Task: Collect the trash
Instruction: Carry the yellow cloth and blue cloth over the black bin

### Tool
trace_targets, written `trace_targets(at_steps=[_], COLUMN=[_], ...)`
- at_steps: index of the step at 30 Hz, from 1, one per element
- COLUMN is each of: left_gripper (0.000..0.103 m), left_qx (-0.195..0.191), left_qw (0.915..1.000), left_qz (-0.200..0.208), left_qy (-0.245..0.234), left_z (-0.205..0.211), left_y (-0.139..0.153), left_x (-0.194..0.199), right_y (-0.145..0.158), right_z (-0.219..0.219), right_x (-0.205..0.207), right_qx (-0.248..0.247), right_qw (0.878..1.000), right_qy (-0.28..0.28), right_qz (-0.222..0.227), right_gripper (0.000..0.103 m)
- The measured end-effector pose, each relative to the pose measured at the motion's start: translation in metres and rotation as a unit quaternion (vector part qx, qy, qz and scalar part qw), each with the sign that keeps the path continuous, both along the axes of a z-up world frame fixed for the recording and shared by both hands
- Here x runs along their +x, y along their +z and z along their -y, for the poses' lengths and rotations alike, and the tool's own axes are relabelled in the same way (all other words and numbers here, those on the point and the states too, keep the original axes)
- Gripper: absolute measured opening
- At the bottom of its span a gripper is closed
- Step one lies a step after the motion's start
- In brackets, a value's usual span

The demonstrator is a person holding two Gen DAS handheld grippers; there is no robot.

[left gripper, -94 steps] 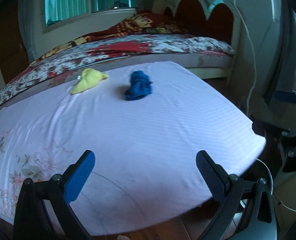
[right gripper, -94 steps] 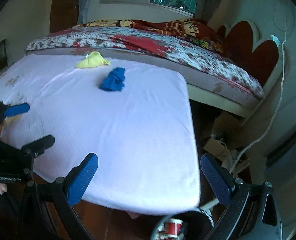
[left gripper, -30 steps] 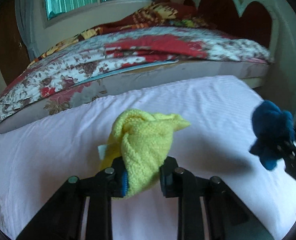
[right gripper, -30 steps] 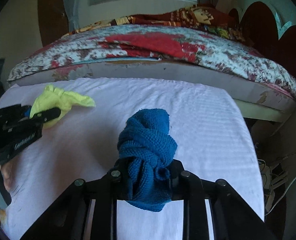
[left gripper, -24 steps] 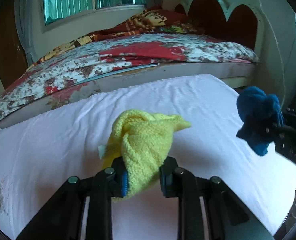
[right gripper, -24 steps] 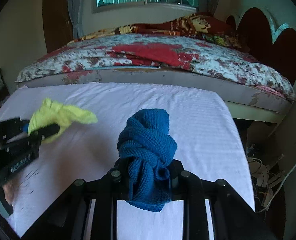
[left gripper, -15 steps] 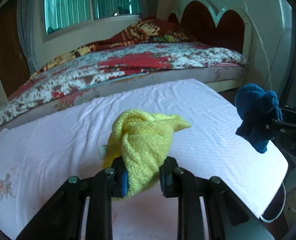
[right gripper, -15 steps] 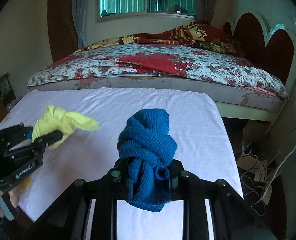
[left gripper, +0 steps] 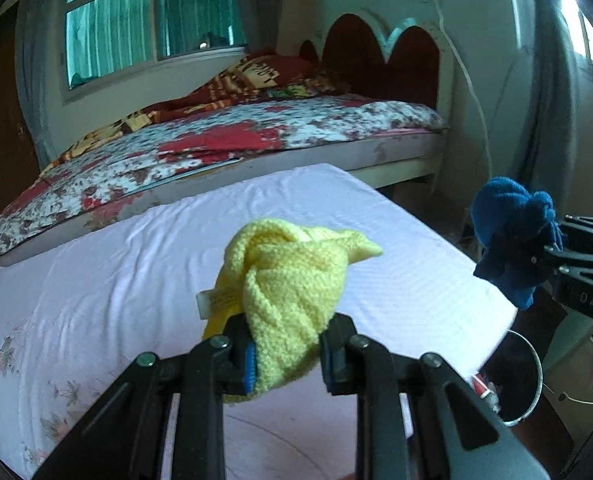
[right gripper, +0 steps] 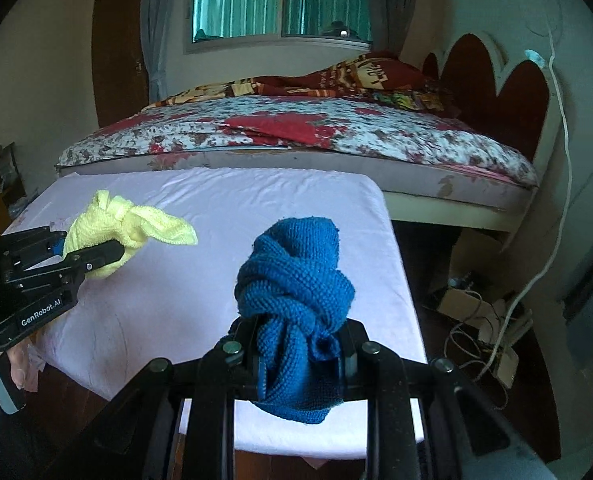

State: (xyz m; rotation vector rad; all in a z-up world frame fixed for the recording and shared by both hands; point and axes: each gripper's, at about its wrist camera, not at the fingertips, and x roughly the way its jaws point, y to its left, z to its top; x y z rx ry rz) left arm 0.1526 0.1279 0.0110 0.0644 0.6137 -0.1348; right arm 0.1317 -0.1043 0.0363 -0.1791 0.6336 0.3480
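A knotted yellow cloth with a white tag is pinched in my left gripper, which is shut on it and holds it above the white-sheeted mattress. A knotted blue cloth is clamped in my right gripper, also lifted off the sheet. In the left wrist view the blue cloth hangs past the mattress's right corner, above a round bin with a metal rim. The right wrist view shows the yellow cloth and left gripper at the left.
A bed with a red floral quilt and a scalloped headboard stands behind the mattress. Cables and a power strip lie on the floor at the right. A person's hand grips the left tool's handle.
Both grippers, each still clamped on its cloth, have pulled back from the bed and risen a little. The mattress's near edge and the round bin have come into view.
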Motion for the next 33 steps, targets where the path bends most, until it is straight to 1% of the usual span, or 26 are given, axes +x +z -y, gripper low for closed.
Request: trace_targets(at_steps=[6,10,19,28,33], left_gripper=[0.025,0.025,0.025,0.025,0.025], left_qx=[-0.006,-0.008,-0.009,-0.007,-0.004], left_qw=[0.9993,0.9982,0.9955,0.9900,0.9851], left_qz=[-0.004,-0.005,-0.007,-0.023,-0.036], left_qy=[-0.036,-0.059,-0.094,-0.139,-0.168], left_z=[0.031,0.052,0.096,0.150,0.180], left_y=[-0.004,-0.006,-0.010,-0.021,-0.029], left_x=[-0.014,-0.023,-0.033,-0.040,-0.046], right_y=[-0.009,-0.009,-0.017,-0.025,-0.032], right_z=[0.030,0.045,0.087,0.136,0.166], right_x=[-0.019,-0.032,-0.047,-0.061,-0.075], right_qx=[0.006,0.005,0.009,0.015,0.014], right_qw=[1.000,0.999,0.997,0.994,0.990], right_qy=[-0.027,-0.040,-0.074,-0.110,-0.135], right_qz=[-0.009,-0.006,-0.014,-0.023,-0.030], right_gripper=[0.025,0.025,0.026,0.026,0.026])
